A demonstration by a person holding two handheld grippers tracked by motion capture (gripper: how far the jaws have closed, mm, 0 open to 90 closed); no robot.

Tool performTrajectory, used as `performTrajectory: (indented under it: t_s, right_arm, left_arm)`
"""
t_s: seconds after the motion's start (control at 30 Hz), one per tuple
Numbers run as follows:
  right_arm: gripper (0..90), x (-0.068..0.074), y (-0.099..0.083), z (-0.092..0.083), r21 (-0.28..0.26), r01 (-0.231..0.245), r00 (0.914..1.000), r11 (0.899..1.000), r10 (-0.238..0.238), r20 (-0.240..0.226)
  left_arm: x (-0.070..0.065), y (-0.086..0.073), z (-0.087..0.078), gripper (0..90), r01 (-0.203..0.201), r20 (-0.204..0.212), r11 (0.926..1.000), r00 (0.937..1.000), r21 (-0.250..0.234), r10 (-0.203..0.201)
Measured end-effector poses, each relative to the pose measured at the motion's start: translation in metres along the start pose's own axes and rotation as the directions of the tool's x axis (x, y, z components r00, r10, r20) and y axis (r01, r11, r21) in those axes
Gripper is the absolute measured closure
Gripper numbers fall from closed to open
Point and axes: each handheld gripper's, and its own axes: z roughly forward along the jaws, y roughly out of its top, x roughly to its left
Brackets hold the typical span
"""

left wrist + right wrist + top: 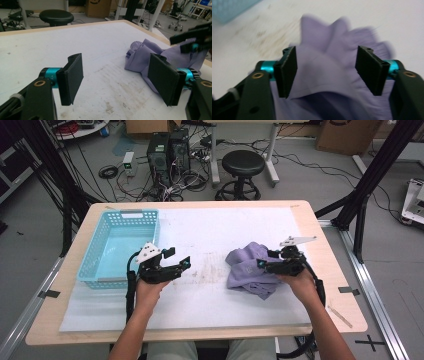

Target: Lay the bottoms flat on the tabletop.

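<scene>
Cloth: we see a crumpled lilac cloth (248,270) lying on the right half of the surface (210,310), nearer the right edge than the middle, with folds bunched up and one flap spread toward the near edge.

Right tongs: we see the right tongs (261,264) held over the right side of the cloth, pointing toward the left edge. In the right gripper view the right tongs (325,71) stand wide, with cloth (324,75) beneath and between the jaws; the picture is blurred, so we cannot tell whether the pads touch the fabric, and nothing looks pinched.

Left tongs: we see the left tongs (182,265) near the middle of the surface, just right of the basket, pointing toward the cloth and well short of it. In the left gripper view the left tongs (116,81) are wide apart with only bare surface between the jaws.

Cloth from the left gripper view: we see the cloth (142,56) beyond the right-hand jaw, with the other gripper at the picture's right edge above it.

Basket: we see a light blue plastic basket (95,265) standing by the left edge, toward the far left corner.

Surface: we see a white sheet on a wooden top, with brownish smudges (207,272) between the two tongs.
</scene>
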Motion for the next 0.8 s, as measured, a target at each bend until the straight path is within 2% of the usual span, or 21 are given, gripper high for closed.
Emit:
performTrajectory:
  t_s: [0.07, 0.1, 0.13, 0.17, 0.2, 0.23, 0.37, 0.43, 0.5, 0.57, 0.63, 0.7, 0.73, 0.8]
  right_arm:
    - [36.5, 0.006, -0.008, 0.014, 0.060, 0.026, 0.9994, 0.998, -0.025, -0.023]
    - [46.3, 0.009, -0.012, 0.019, 0.086, 0.041, 0.9988, 0.995, -0.039, -0.029]
    - [62.5, 0.011, -0.016, 0.020, 0.106, 0.061, 0.9977, 0.993, -0.057, -0.037]
    - [73.1, 0.012, -0.019, 0.019, 0.117, 0.090, 0.9955, 0.989, -0.086, -0.041]
    - [80.7, 0.014, -0.022, 0.016, 0.117, 0.103, 0.9940, 0.988, -0.098, -0.048]
    - [84.1, 0.015, -0.025, 0.011, 0.112, 0.118, 0.9917, 0.987, -0.112, -0.063]
    - [84.5, 0.018, -0.037, -0.015, 0.087, 0.179, 0.9782, 0.980, -0.168, -0.122]
    - [84.5, 0.019, -0.045, -0.027, 0.081, 0.212, 0.9677, 0.974, -0.198, -0.156]
    - [83.8, 0.018, -0.053, -0.038, 0.091, 0.242, 0.9600, 0.966, -0.225, -0.167]
    - [82.1, 0.015, -0.061, -0.048, 0.091, 0.228, 0.9632, 0.969, -0.211, -0.166]
    - [74.7, 0.011, -0.069, -0.060, 0.056, 0.201, 0.9678, 0.978, -0.189, -0.166]
    - [63.0, 0.005, -0.073, -0.072, 0.005, 0.134, 0.9784, 0.991, -0.131, -0.160]
    - [60.8, 0.001, -0.074, -0.078, -0.026, 0.103, 0.9825, 0.994, -0.106, -0.153]
    - [56.2, -0.004, -0.075, -0.089, -0.084, 0.060, 0.9882, 0.995, -0.071, -0.136]
  left_arm:
    - [0.000, 0.001, 0.005, 32.0, 0.004, 0.009, 0.9999, 0.9999, 0.010, -0.004]
    - [0.000, 0.001, 0.007, 32.0, 0.004, 0.010, 0.9999, 0.9999, 0.015, -0.004]
    - [-0.001, 0.002, 0.009, 32.0, 0.006, 0.014, 0.9998, 0.9999, 0.019, -0.006]
    - [-0.002, 0.003, 0.011, 32.0, 0.005, 0.017, 0.9998, 0.9998, 0.022, -0.005]
    - [-0.002, 0.004, 0.013, 32.1, 0.000, 0.023, 0.9997, 0.9997, 0.026, -0.001]
    - [-0.003, 0.004, 0.015, 32.3, 0.001, 0.021, 0.9997, 0.9998, 0.025, -0.002]
    - [-0.006, 0.003, 0.028, 32.3, -0.004, 0.044, 0.9985, 0.9990, 0.055, 0.001]
    - [-0.009, 0.004, 0.036, 32.3, -0.005, 0.058, 0.9979, 0.9983, 0.064, 0.001]
    - [-0.012, 0.005, 0.044, 32.3, -0.012, 0.075, 0.9974, 0.9972, 0.070, 0.007]
    - [-0.017, 0.006, 0.054, 32.3, -0.029, 0.093, 0.9963, 0.9955, 0.082, 0.021]
    - [-0.021, 0.008, 0.062, 32.3, -0.034, 0.114, 0.9962, 0.9931, 0.080, 0.025]
    - [-0.025, 0.009, 0.072, 32.3, -0.050, 0.134, 0.9950, 0.9903, 0.087, 0.038]
    - [-0.027, 0.009, 0.078, 32.3, -0.052, 0.142, 0.9945, 0.9891, 0.091, 0.039]
    - [-0.030, 0.009, 0.090, 32.3, -0.054, 0.159, 0.9931, 0.9867, 0.104, 0.037]
